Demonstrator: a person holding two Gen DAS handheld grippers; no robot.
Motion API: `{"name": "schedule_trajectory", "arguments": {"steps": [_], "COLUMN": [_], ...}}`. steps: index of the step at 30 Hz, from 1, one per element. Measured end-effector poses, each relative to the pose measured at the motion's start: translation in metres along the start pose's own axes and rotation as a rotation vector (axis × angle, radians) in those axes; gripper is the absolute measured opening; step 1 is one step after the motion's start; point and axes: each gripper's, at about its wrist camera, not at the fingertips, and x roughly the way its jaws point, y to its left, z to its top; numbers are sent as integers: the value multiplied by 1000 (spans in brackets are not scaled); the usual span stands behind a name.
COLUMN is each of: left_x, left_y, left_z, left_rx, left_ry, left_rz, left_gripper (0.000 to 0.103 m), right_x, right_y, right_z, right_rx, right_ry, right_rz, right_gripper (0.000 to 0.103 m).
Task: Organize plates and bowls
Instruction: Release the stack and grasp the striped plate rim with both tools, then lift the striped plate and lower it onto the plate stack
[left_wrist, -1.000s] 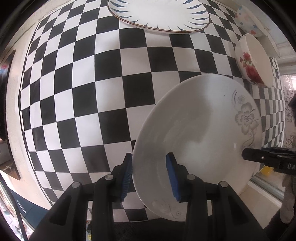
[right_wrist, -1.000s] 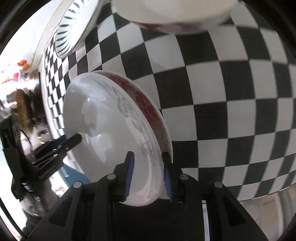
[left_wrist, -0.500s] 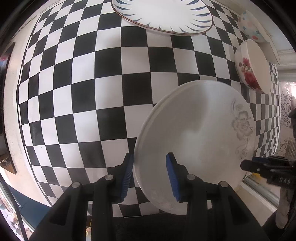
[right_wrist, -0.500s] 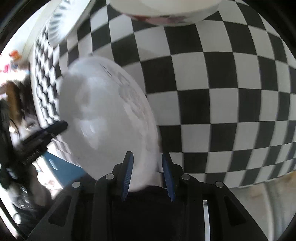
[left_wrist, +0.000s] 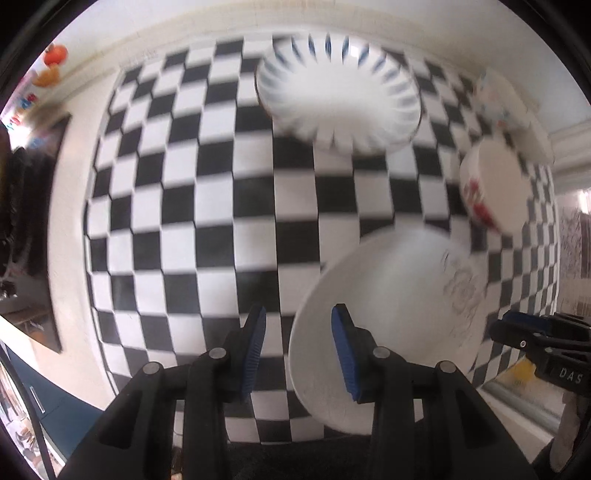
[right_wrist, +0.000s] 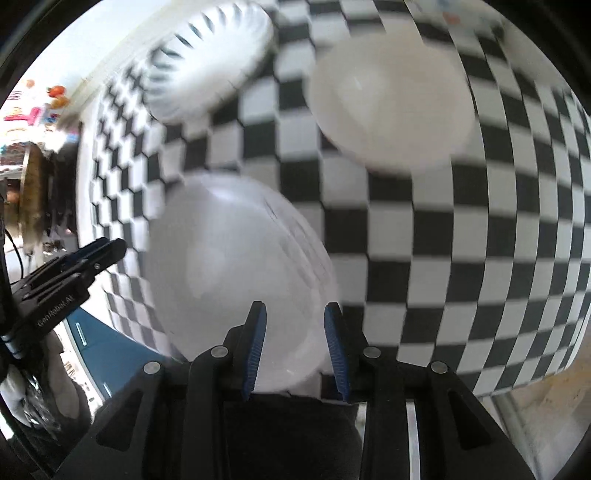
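Above the checkered tablecloth (left_wrist: 207, 206), your left gripper (left_wrist: 295, 350) and right gripper (right_wrist: 293, 347) each straddle the rim of the white floral plate (left_wrist: 399, 295), one on either side. Blur hides whether the blue pads press it, so the grip cannot be told. Beyond lie the blue-rayed plate (left_wrist: 340, 99) and red-flowered bowl (left_wrist: 495, 188), apart from each other.

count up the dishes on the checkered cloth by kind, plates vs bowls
plates: 2, the floral white plate gripped at both edges, and the blue-rimmed plate
bowls: 2, the red-flower bowl and a small patterned bowl behind it
total: 4
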Motion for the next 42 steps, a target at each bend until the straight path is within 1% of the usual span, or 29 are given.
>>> {"name": "schedule_trajectory", "arguments": {"steps": [2,3,4,6,7,9,10,12,14,18,19,22,25,30,34,36,37,38,39,42], "left_x": [-11,-16,-20,-26,-26,-28,-27,-27,-25,-13,-8,13,35,63,79,83,83,83,82,81], "left_y": [0,0,2,5,7,8,8,13,19,29,30,39,47,56,56,54,53,52,51,49], "left_z": [15,24,32,49,61,80,85,101,116,137,140,154,169,187,195,196,196,196,195,193], "left_rx": [-7,-15,-22,-35,-37,-46,-49,-57,-61,-72,-80,-113,-136,-154,-149,-139,-136,-138,-138,-134], "left_ry": [-39,-65,-82,-120,-136,-159,-165,-175,-184,-166,-155,-96,-42,26,61,64,56,48,43,26], "left_rz": [8,7,7,18,27,43,48,55,72,78,74,32,9,-30,-57,-64,-77,-85,-88,-69], "left_gripper": [35,36,39,39,39,39,39,39,39,39,39,39,39,39,39,39,36,33,30,29], "right_x": [-17,-23,-31,-41,-47,-53,-54,-51,-45,-24,-18,-4,7,21,35,42,42,43,45,42], "right_y": [13,18,27,35,42,51,52,59,62,55,51,38,27,17,15,13,15,16,17,18], "right_z": [16,24,35,51,63,84,92,110,132,173,184,212,234,260,269,273,277,277,272,268], "right_rx": [-20,-26,-41,-63,-79,-107,-111,-119,-117,-90,-72,-24,5,33,21,15,5,0,3,-19], "right_ry": [-60,-83,-126,-180,-222,-269,-281,-300,-290,-244,-236,-208,-186,-140,-96,-74,-92,-84,-68,-81], "right_rz": [-3,-9,-21,-36,-50,-72,-83,-105,-109,-102,-97,-91,-69,-11,-6,6,10,21,35,15], "right_gripper": [36,36,36,37,39,54,57,58,58,58,58,58,58,58,58,54,46,27,24,23]}}
